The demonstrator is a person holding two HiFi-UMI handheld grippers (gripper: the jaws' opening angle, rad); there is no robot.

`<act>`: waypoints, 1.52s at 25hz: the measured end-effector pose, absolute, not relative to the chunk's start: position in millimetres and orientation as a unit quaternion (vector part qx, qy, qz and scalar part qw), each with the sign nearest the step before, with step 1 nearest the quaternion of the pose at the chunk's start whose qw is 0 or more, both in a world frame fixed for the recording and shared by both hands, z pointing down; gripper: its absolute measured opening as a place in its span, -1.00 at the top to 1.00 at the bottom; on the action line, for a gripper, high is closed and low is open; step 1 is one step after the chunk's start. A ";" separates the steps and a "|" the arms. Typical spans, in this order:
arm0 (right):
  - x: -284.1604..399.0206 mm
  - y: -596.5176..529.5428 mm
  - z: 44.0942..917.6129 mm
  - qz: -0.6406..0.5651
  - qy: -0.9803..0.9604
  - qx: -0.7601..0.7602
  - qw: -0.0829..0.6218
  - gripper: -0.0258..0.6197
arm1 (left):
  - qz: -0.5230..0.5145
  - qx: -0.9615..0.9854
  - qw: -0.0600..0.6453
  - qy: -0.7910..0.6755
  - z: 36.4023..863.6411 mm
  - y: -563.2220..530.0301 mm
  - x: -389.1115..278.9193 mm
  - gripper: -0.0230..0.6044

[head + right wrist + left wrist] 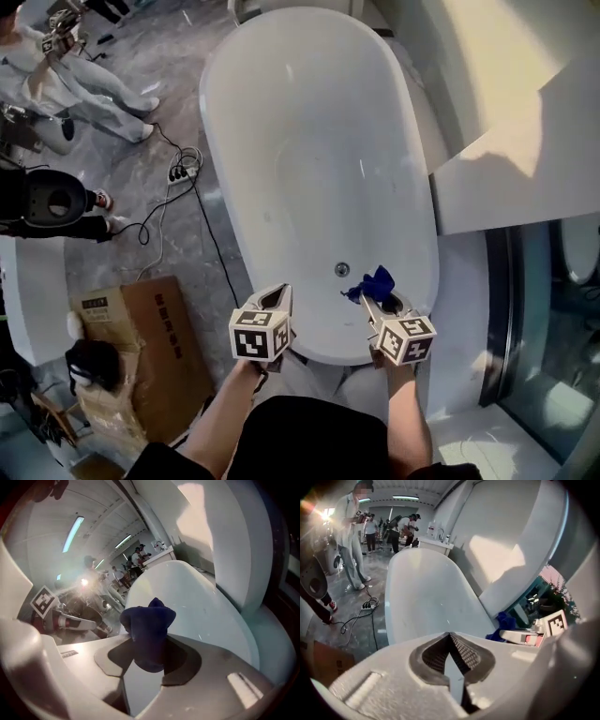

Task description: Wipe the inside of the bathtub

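I hold a gripper in each hand over the near end of the white bathtub (309,141), a long oval standing on a grey stone floor (178,66). My right gripper (377,302) has its jaws clamped on a dark blue cloth (375,282). In the right gripper view the cloth bunches between the two jaws and sticks out past their tips as a crumpled lump. From the head view the cloth sits over the inner slope at the tub's near end, just right of the round drain (342,269), near it but apart. Whether the cloth touches the enamel I cannot tell.

My left gripper (275,298) is to the left of the right one, by the tub's near rim. Its jaws are pressed together and grip nothing, the ribbed pads meeting in a line in the left gripper view. The two grippers are near each other, not touching.

Sunlight falls on the white ledge (497,187) to the right of the tub. On the floor to the left lie a brown cardboard box (155,337) and a power strip (181,172) with a black cable trailing from it. Farther off, a person in pale clothes (70,80) stands near the tub's far end
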State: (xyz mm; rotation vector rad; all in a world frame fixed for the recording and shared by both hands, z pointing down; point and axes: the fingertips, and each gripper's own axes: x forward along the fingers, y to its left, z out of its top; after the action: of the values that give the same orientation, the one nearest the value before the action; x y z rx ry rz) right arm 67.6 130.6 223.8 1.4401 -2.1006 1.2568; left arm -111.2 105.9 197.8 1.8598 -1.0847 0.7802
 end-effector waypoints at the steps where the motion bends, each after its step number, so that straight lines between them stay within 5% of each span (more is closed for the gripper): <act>1: 64.0 127.7 235.3 0.442 -0.722 0.512 0.147 0.43 | 0.320 0.742 0.409 -0.423 210.7 92.1 -114.6 0.92; 28: -15.5 42.8 490.4 0.505 -0.671 0.510 0.187 0.43 | 0.414 0.746 0.412 -0.319 454.4 -42.1 -107.8 0.92; 38: -18.7 33.4 591.9 0.552 -0.635 0.510 0.178 0.43 | 0.499 0.756 0.337 -0.257 545.9 -59.4 -102.2 0.92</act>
State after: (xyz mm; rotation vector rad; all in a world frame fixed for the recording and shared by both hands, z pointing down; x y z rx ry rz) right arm -18.7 33.4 591.9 1.4433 -1.7966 1.5618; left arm -102.2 -59.4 545.9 1.9695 -0.6699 1.3013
